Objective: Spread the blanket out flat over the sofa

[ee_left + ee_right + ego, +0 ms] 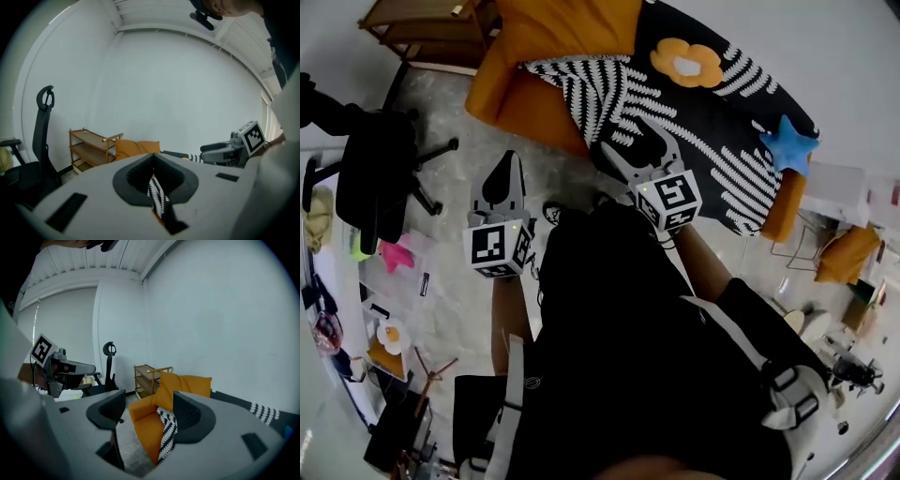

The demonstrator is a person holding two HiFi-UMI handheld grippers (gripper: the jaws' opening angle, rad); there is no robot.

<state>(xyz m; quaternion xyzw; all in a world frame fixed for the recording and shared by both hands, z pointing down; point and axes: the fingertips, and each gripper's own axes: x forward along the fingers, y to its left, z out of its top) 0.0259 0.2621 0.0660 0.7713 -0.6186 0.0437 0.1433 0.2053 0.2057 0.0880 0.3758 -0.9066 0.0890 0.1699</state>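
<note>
Blanket (712, 122) covered most of sofa (511, 94); the sofa's end nearer left gripper (507, 161) was bare. Left gripper closed, empty; right gripper (628, 139) wide, empty.

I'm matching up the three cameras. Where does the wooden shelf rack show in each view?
Head view: wooden shelf rack at the top left corner.
Left gripper view: left of centre, against the wall.
Right gripper view: centre, against the wall.
Shared landmark: the orange cushion beside it.
</note>
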